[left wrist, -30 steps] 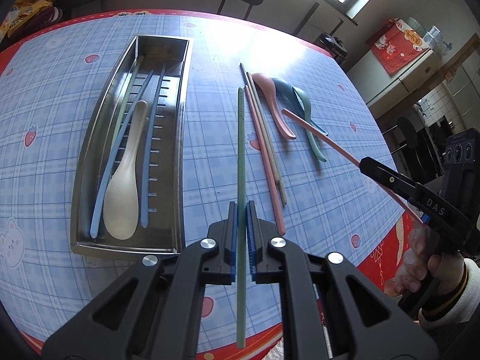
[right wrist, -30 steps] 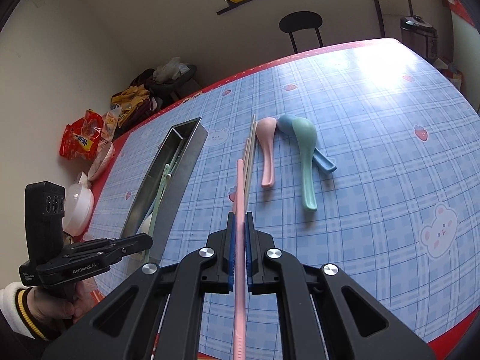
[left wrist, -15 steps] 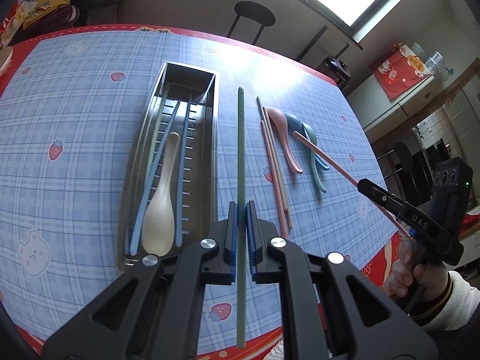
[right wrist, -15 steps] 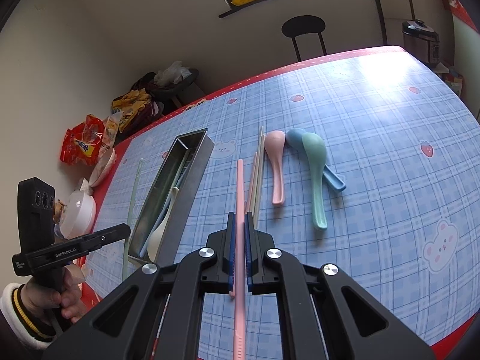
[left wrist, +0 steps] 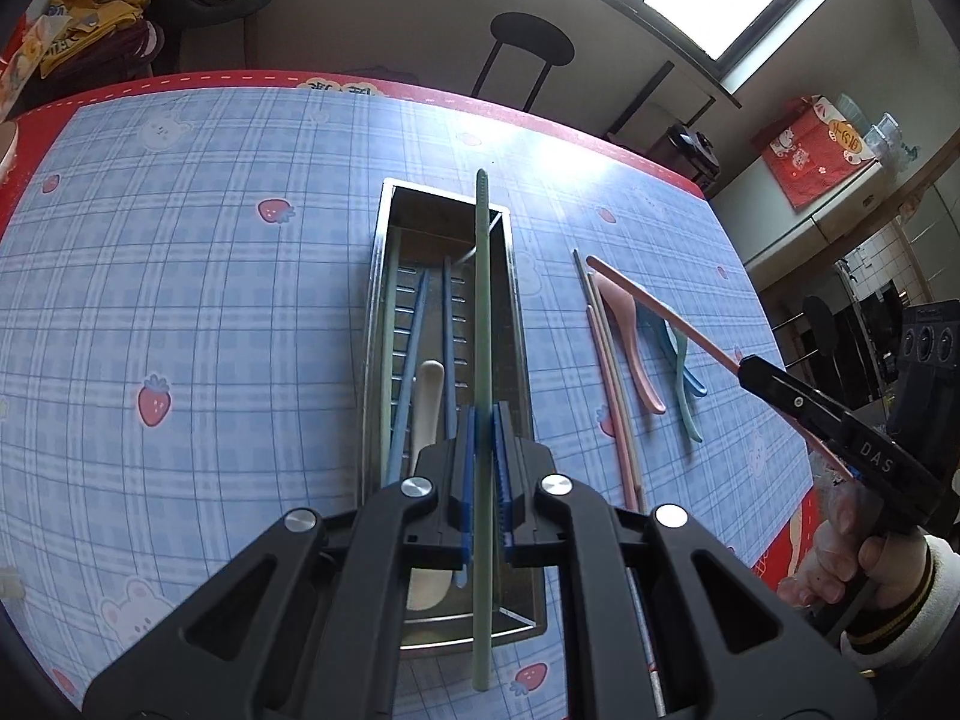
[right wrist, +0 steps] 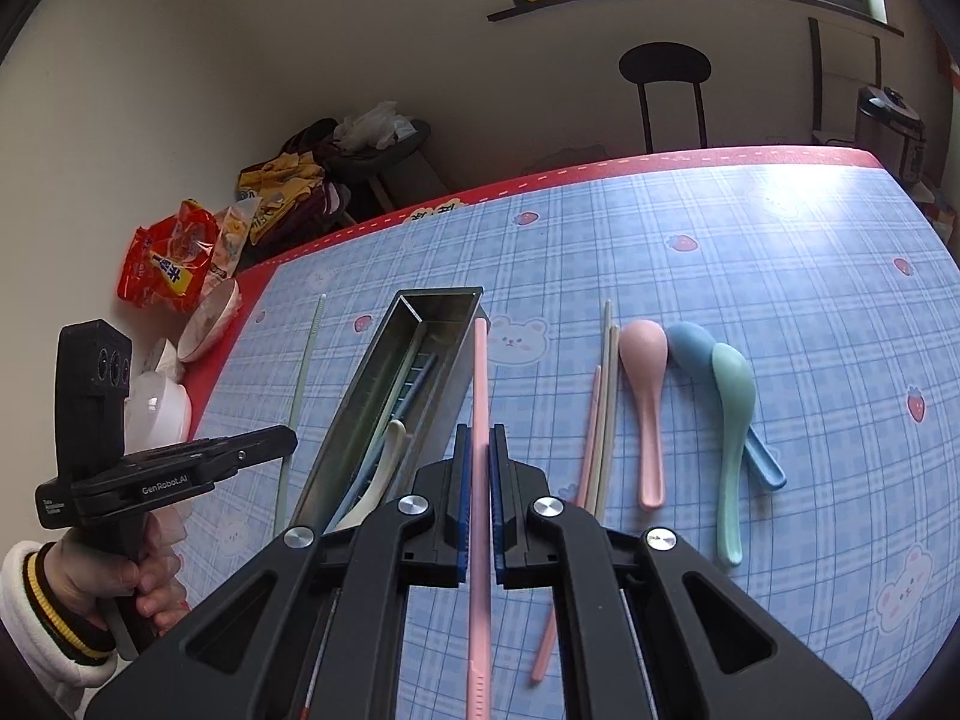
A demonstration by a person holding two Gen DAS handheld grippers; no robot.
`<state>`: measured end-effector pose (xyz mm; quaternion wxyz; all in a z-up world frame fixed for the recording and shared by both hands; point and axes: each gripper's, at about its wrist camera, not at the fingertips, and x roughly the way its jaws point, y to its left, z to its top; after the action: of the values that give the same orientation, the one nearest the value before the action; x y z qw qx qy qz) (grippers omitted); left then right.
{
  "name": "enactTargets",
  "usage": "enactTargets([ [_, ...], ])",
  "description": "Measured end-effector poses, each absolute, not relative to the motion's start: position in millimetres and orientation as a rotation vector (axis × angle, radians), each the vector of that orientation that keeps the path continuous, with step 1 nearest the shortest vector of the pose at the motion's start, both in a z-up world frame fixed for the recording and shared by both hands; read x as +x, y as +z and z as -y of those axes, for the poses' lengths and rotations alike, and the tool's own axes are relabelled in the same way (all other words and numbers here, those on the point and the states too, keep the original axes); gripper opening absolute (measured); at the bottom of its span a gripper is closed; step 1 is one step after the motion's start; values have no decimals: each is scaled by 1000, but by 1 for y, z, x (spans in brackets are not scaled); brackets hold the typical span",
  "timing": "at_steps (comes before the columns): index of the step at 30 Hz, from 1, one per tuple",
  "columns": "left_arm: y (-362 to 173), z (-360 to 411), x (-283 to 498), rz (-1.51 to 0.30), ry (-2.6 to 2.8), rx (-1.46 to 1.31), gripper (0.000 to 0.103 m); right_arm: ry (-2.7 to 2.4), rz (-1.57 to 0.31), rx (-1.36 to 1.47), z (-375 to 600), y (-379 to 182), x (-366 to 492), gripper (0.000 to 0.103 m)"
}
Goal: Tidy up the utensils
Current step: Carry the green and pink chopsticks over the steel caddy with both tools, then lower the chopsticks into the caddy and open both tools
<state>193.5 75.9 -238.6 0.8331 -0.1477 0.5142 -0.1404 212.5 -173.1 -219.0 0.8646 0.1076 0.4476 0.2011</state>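
My left gripper (left wrist: 483, 474) is shut on a green chopstick (left wrist: 483, 324) and holds it lengthwise above the steel tray (left wrist: 379, 324). The tray holds blue chopsticks (left wrist: 414, 348), a green one and a cream spoon (left wrist: 427, 396). My right gripper (right wrist: 477, 480) is shut on a pink chopstick (right wrist: 480, 396), held above the table just right of the tray (right wrist: 360, 396). On the cloth lie loose pink and cream chopsticks (right wrist: 603, 414), a pink spoon (right wrist: 645, 384), a green spoon (right wrist: 732, 414) and a blue spoon (right wrist: 687, 342).
The table has a blue checked cloth (left wrist: 180, 300) with a red border. White bowls (right wrist: 159, 408) and snack bags (right wrist: 168, 264) sit beyond its left edge. A black stool (right wrist: 666, 72) stands behind the table.
My left gripper has carried the green chopstick leftward from beside the tray to directly over it. My right gripper with the pink chopstick has drawn closer to the tray's right side.
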Motion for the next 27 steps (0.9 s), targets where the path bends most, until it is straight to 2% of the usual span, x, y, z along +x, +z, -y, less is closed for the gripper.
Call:
enactTargets([
  [12,-285,-73,235,-1191,-292,-176,10,384,-973,200,149,-231,234,6],
  [22,-301,-77,242,-1232,-272,-209,10,365,-1019,158,113,-243,253,6],
  [27,-296,-78,241,-1215,-267,-234,16,333,-1065,150,98,-252,265,6],
])
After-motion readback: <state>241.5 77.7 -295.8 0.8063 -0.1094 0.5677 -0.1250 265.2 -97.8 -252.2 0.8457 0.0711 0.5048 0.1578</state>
